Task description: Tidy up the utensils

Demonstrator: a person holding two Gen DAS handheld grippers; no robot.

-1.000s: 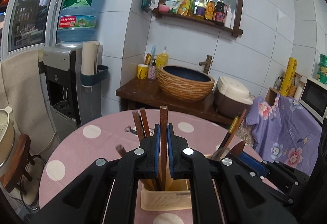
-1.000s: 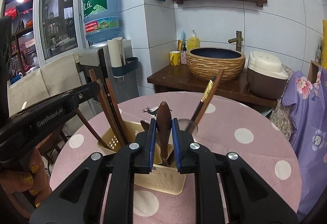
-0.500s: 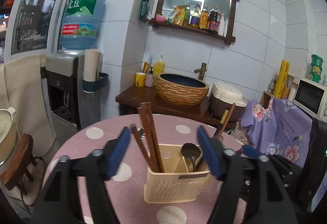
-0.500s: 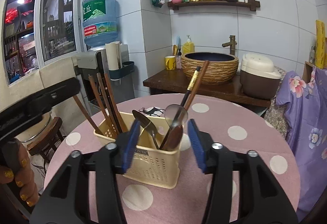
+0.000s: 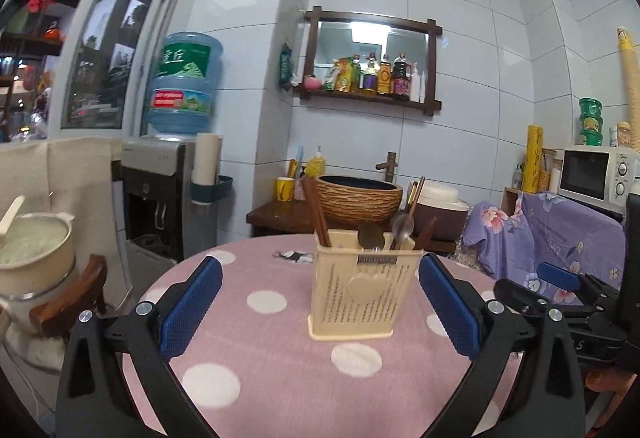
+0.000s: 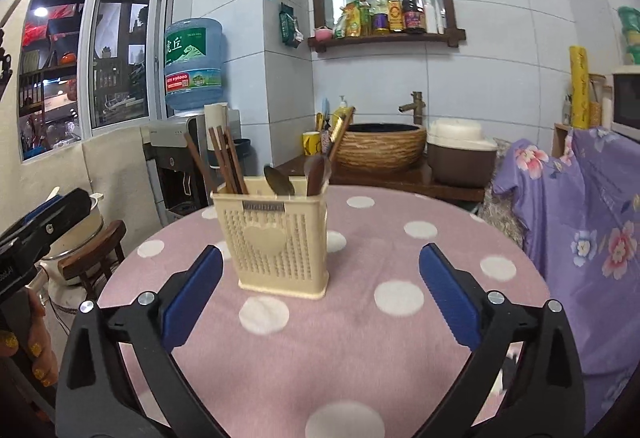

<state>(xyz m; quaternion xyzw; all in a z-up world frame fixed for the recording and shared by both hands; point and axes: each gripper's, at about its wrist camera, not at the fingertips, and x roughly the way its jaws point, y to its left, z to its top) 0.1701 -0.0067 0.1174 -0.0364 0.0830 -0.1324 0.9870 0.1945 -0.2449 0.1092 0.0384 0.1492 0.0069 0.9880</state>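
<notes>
A cream perforated utensil basket (image 5: 362, 294) (image 6: 276, 242) stands upright on the pink dotted round table (image 5: 280, 350) (image 6: 360, 338). Dark wooden chopsticks (image 5: 318, 214) (image 6: 226, 164) lean in its left compartment. Metal and wooden spoons (image 5: 370, 236) (image 6: 316, 174) fill the right one. My left gripper (image 5: 320, 262) is short of the basket, its jaws opening wide with nothing between the blue pads. My right gripper (image 6: 320, 252) also hangs back from the basket, jaws opening, holding nothing. Each gripper shows at the edge of the other's view.
A pot (image 5: 32, 254) sits on a wooden stool left of the table. Behind are a water dispenser (image 5: 160, 206), a woven basin (image 5: 358, 198) on a counter, and a rice cooker (image 6: 460, 154). A purple flowered cloth (image 6: 580, 222) drapes furniture at the right, under a microwave (image 5: 596, 174).
The left gripper let go of a chopstick and the right a wooden spoon, both left in the basket. Both opened wide and drew back from the basket.
</notes>
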